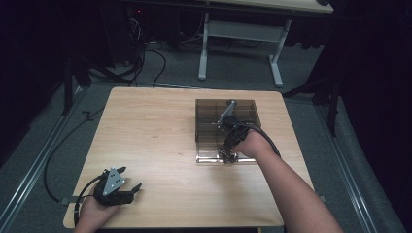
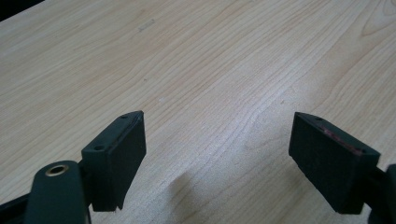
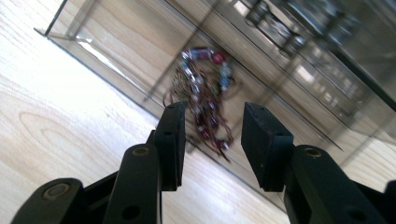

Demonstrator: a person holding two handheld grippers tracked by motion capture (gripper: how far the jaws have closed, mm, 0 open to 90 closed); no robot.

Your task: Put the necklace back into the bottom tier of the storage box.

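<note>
A smoky clear organiser box with several compartments lies on the right half of the wooden table. A tangle of red and pale beaded jewellery rests at the box's near edge, partly over its low wall. My right gripper hovers right above the beads, its jaws open a little, with the beads just beyond their tips. My left gripper lies low at the table's front left corner. In its own view that gripper is wide open over bare wood.
A white-legged desk stands on the floor beyond the table, with cables trailing at the back left. Dark curtains close both sides. The box's far compartments hold small dark items, blurred.
</note>
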